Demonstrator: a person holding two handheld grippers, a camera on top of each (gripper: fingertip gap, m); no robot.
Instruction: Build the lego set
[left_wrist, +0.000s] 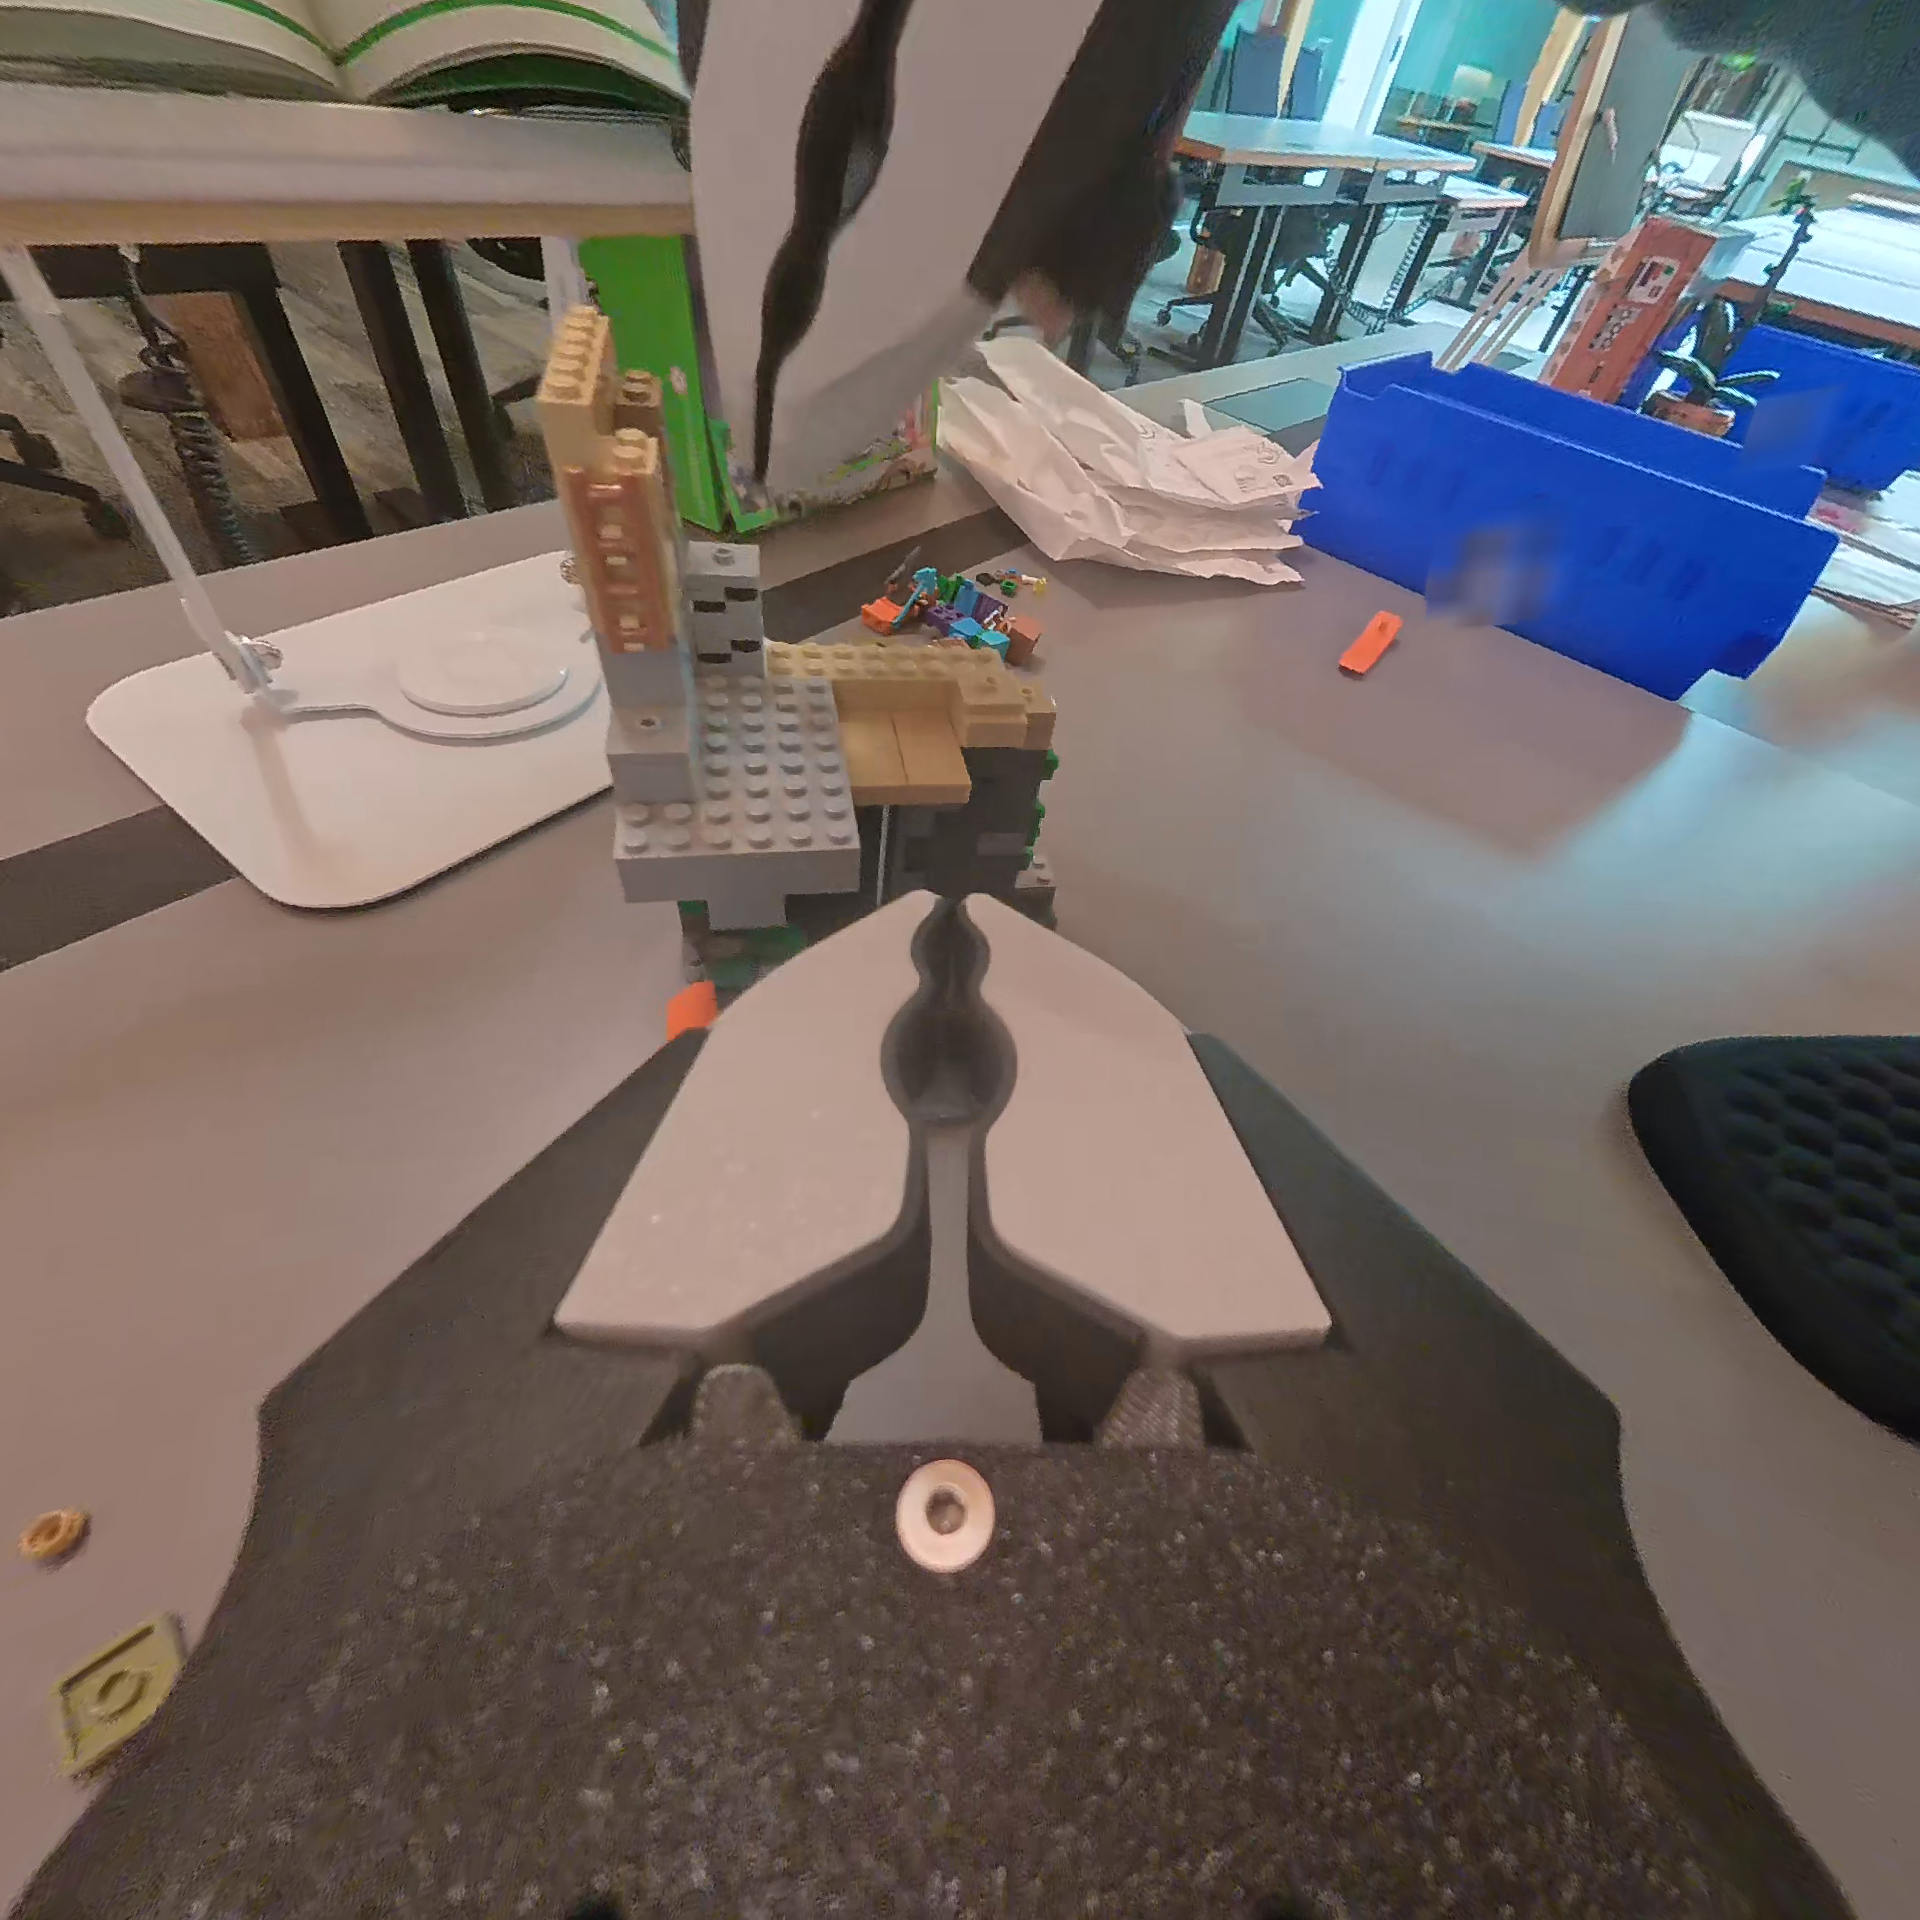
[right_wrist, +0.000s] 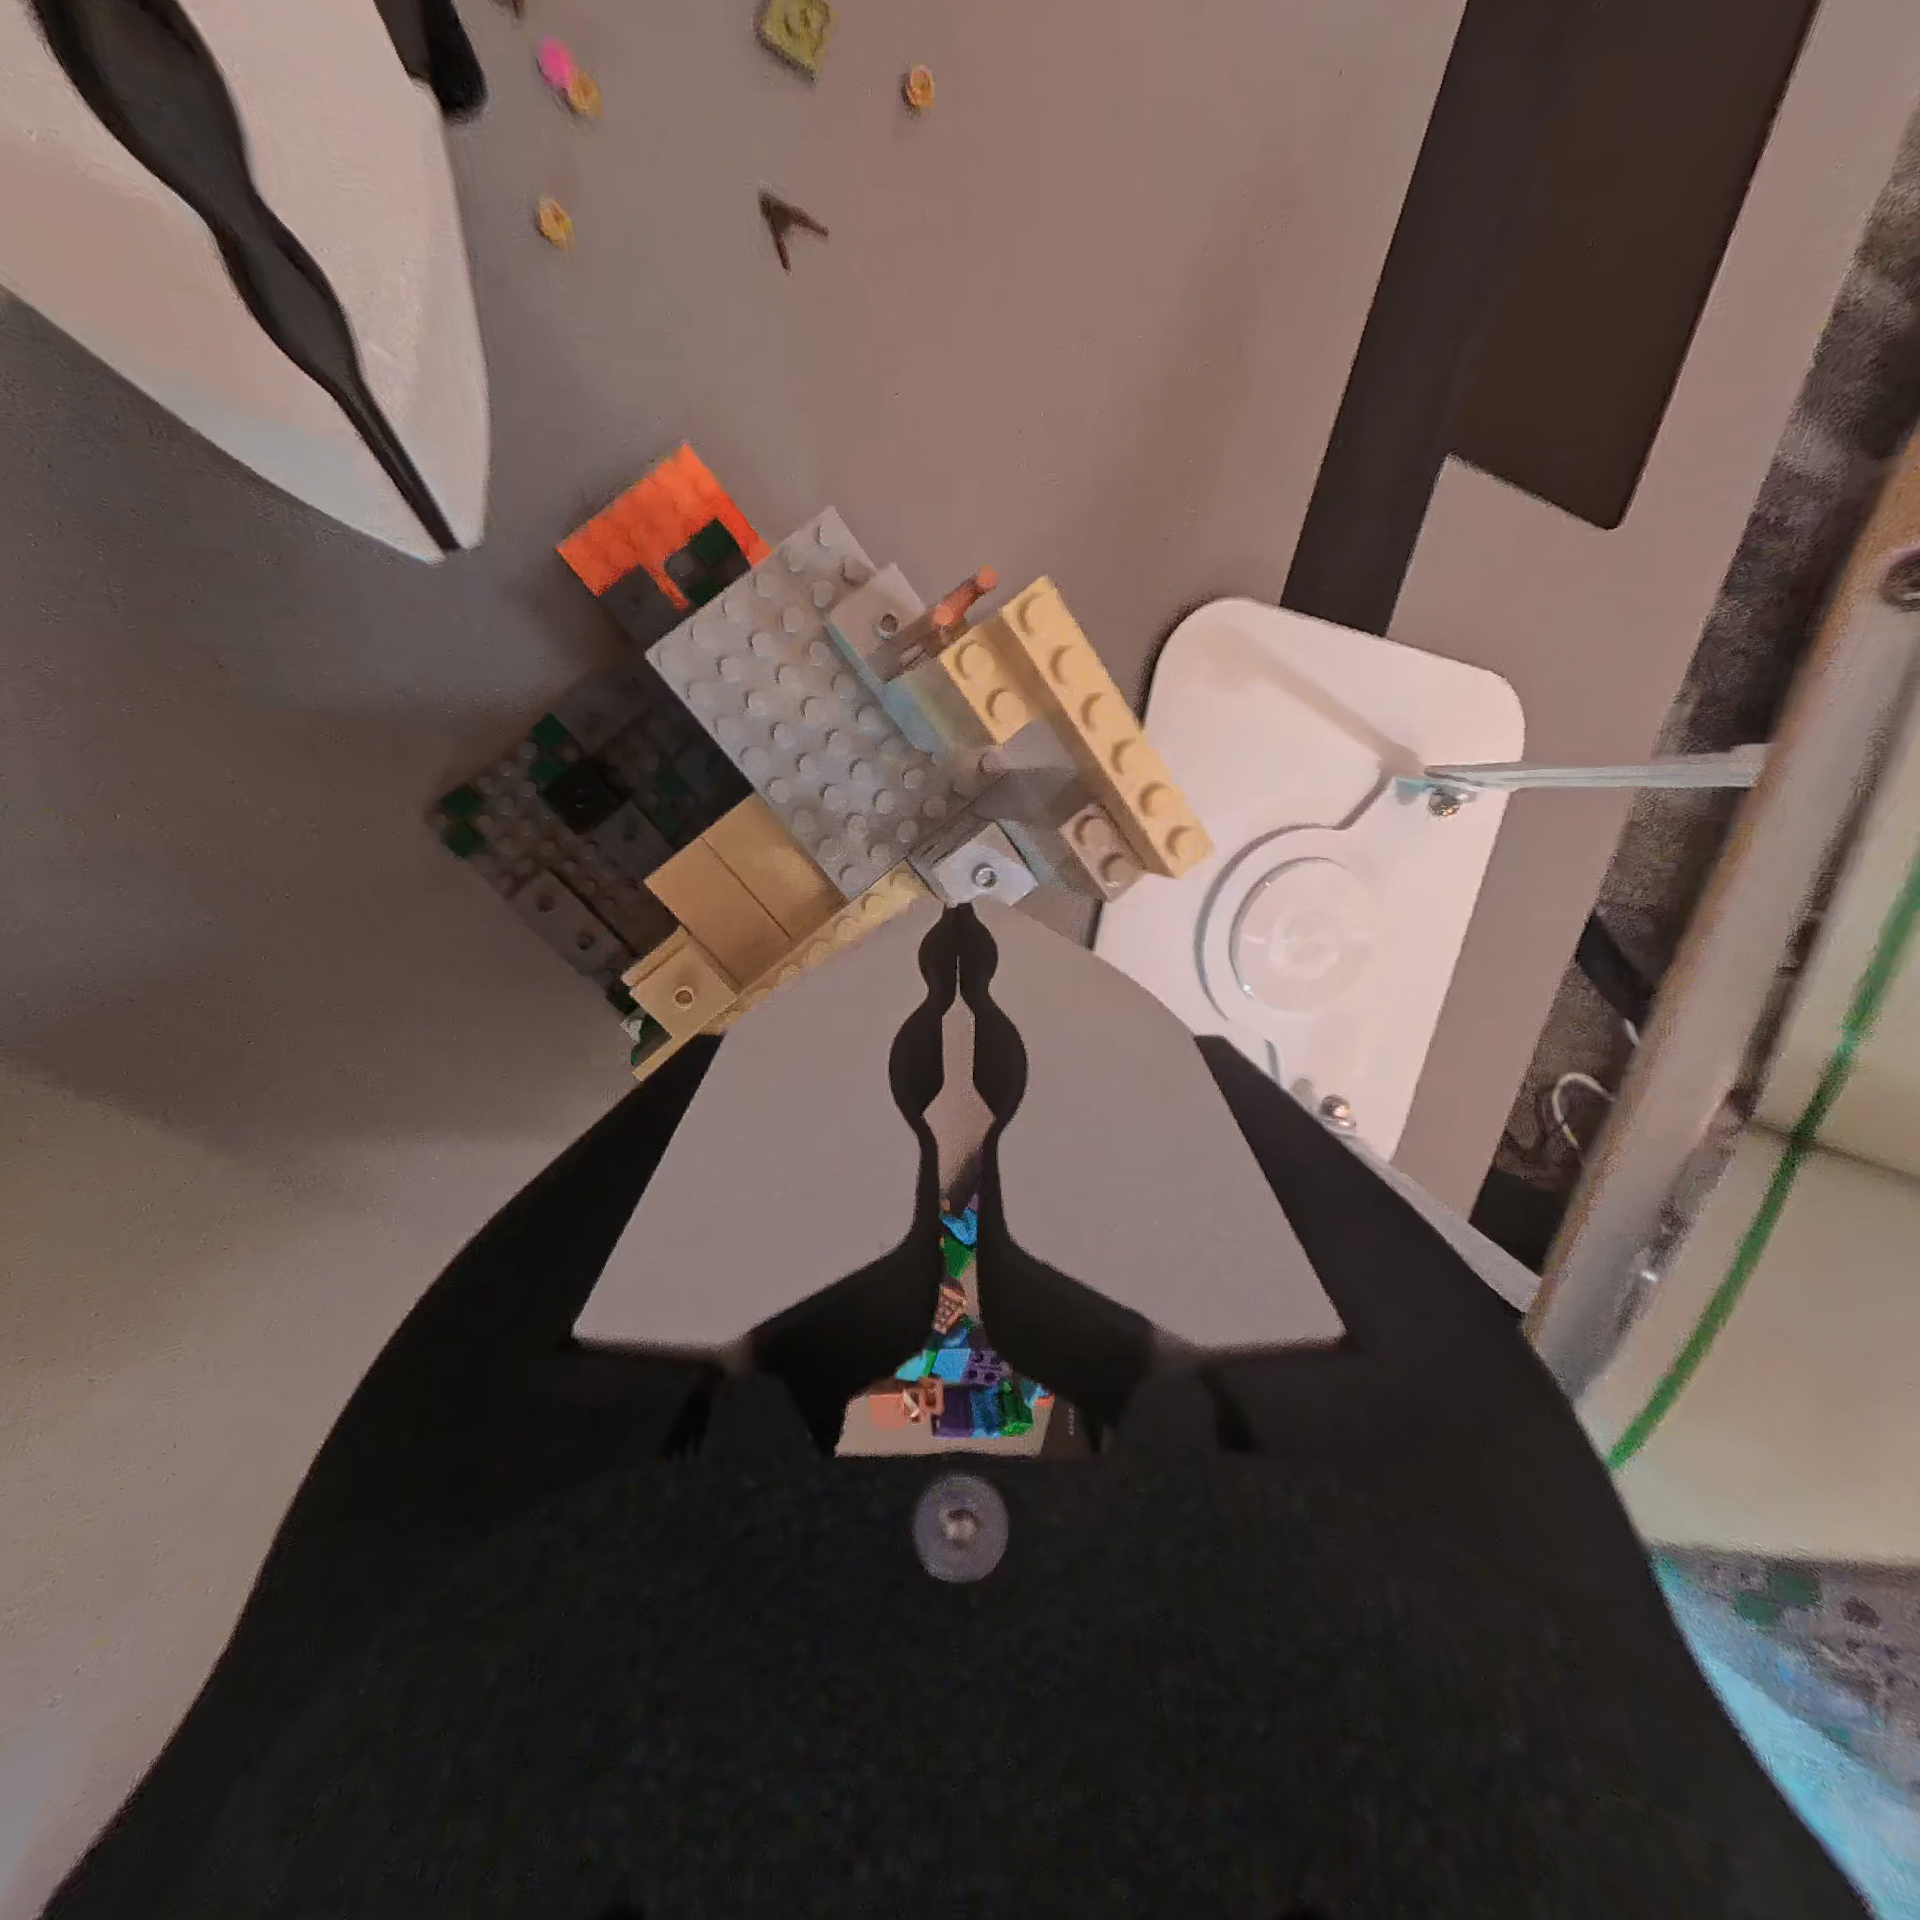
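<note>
The lego build (left_wrist: 769, 769) stands mid-table: a grey studded plate, tan bricks, a dark base and a tall tan and grey tower (left_wrist: 613, 499). My left gripper (left_wrist: 948, 906) is shut, its tips against the build's dark lower wall. My right gripper (left_wrist: 761, 468) hangs over the tower, pointing down. In the right wrist view I look down on the build (right_wrist: 790, 748). My right gripper (right_wrist: 961, 912) is shut, its tips at a small grey brick (right_wrist: 977, 871) on the tower. The left gripper (right_wrist: 442, 540) shows at upper left, beside the orange base corner (right_wrist: 644, 530).
A white stand base (left_wrist: 343, 790) sits left of the build and holds an open book (left_wrist: 343, 62) above. Behind are loose pieces (left_wrist: 945, 613), a green box (left_wrist: 644, 364), paper bags (left_wrist: 1122, 468), an orange separator (left_wrist: 1369, 641) and blue bins (left_wrist: 1558, 520). Small pieces (left_wrist: 109, 1688) lie near left. Spacing between my two grippers at the tips: around 11 cm.
</note>
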